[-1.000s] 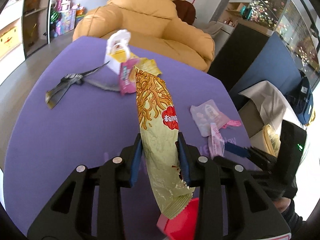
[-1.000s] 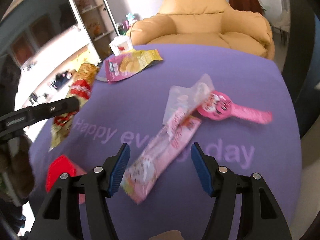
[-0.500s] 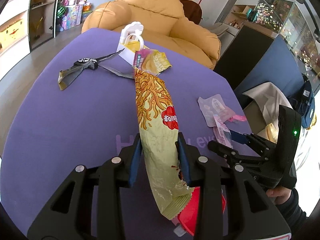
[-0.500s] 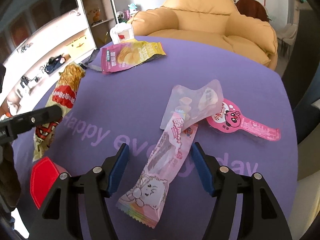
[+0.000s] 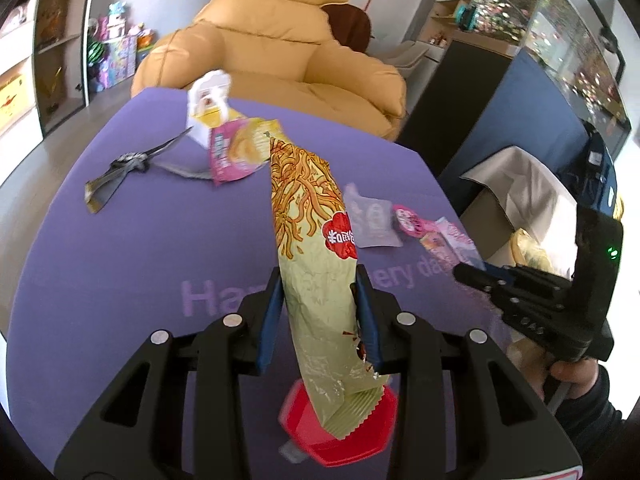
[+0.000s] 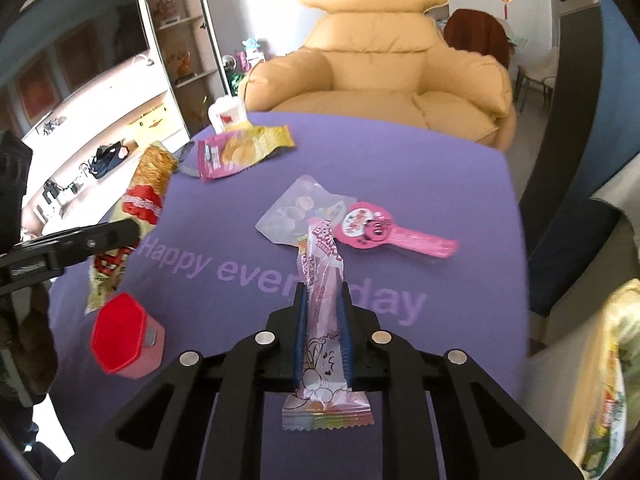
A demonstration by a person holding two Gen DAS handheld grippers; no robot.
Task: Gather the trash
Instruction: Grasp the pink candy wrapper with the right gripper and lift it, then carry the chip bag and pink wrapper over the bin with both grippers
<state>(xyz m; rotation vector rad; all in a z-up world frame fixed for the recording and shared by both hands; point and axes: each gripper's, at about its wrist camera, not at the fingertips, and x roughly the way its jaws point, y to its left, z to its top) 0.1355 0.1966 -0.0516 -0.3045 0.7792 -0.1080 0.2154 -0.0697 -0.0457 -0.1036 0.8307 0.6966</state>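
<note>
My left gripper (image 5: pixel 319 312) is shut on a long green noodle snack bag (image 5: pixel 312 240) and holds it above the purple table (image 5: pixel 120 264). My right gripper (image 6: pixel 323 320) is shut on a long pink candy wrapper (image 6: pixel 324 276), lifted off the table. The left gripper and its bag also show at the left of the right wrist view (image 6: pixel 144 196). On the table lie a clear pouch (image 6: pixel 298 210), a pink round-headed wrapper (image 6: pixel 384 232), a pink-yellow chip bag (image 6: pixel 240 150) and a dark crumpled wrapper (image 5: pixel 120 168).
A red hexagonal-lidded container (image 6: pixel 120 334) stands near the table's front left. A small white carton (image 5: pixel 208 110) sits at the far edge. A tan armchair (image 6: pixel 380 76) is behind the table. A cardboard box with cloth (image 5: pixel 516 196) stands off the right side.
My right gripper closed on the pink candy wrapper and lifted it. My left gripper kept hold of the noodle bag and rose a little.
</note>
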